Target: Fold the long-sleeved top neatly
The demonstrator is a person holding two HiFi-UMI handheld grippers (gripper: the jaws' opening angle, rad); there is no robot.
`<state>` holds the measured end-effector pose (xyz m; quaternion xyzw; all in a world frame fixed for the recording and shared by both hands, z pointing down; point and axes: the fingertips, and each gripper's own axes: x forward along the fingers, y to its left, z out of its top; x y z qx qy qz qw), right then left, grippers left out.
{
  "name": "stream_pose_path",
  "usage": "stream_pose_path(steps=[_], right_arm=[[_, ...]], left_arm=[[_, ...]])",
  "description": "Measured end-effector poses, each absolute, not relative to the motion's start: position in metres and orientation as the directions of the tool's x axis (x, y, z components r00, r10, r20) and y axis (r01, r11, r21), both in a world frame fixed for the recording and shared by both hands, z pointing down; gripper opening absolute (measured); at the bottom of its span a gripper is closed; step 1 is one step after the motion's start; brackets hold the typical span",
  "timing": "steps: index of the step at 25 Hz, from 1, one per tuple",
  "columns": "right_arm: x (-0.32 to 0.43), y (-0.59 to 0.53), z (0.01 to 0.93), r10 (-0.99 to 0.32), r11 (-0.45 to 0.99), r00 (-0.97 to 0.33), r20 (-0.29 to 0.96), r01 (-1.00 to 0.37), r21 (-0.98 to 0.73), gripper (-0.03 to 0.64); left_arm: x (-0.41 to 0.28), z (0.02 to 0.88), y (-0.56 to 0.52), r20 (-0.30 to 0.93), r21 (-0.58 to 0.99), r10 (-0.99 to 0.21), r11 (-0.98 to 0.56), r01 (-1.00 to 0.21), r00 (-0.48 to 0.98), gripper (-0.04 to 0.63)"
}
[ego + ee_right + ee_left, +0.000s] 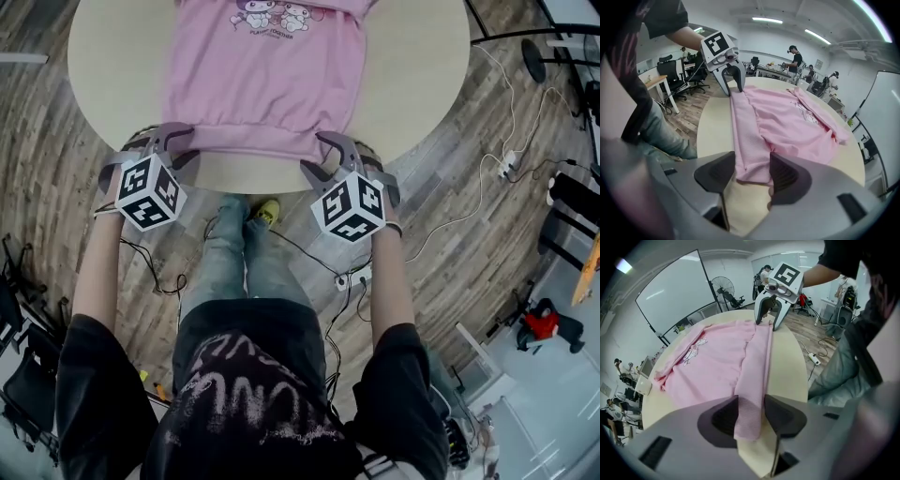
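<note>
On the round counter (412, 75), directly in front of you, one pink long-sleeved top (267, 84) lies flat, chest print up, with its ribbed hem (248, 141) near the edge closest to you. The left claw (178, 142) and right claw (317, 155) each straddle one hem corner. Their jaws stand apart, with the band lying between the pads but not pinched (the right gap looks the wider). Expect the knit to be light, soft and limp. It will likely sag, stretch and drag over the surface rather than keep a shape, so raise both corners evenly. The ribbed band, being thicker, is probably the surest hold, so take it at the two corners, through both layers. Count: one top, one counter, two claws.
</note>
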<state>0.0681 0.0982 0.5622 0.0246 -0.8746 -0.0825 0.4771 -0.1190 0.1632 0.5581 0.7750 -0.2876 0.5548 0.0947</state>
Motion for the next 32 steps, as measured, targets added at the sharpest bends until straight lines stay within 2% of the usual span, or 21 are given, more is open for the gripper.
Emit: stream_pose_path(steps=[5,11,15,21,32], right_arm=[[0.07,0.098,0.562,-0.106,0.985,-0.528,0.843,0.06,0.161,0.184],[0.07,0.099,0.561,-0.116,0.984,-0.531,0.839,0.055,0.171,0.105],[0.073,0.1,0.558,-0.133,0.984,-0.55,0.825,0.025,0.175,0.061],[0.08,0.109,0.554,-0.135,0.984,-0.551,0.823,0.024,0.177,0.046],[0.112,0.174,0.538,-0.078,0.99,-0.559,0.826,0.052,0.129,0.044]], left_arm=[[-0.118,0.558,0.165,0.929,-0.126,-0.288,-0.837,-0.532,0.232,0.169],[-0.119,0.556,0.162,0.929,-0.162,-0.306,-0.841,-0.516,0.207,0.075],[-0.118,0.555,0.163,0.924,-0.182,-0.325,-0.835,-0.519,0.2,0.035],[-0.113,0.55,0.171,0.921,-0.189,-0.336,-0.831,-0.523,0.199,0.027],[-0.077,0.535,0.236,0.932,-0.115,-0.265,-0.862,-0.493,0.247,0.025]])
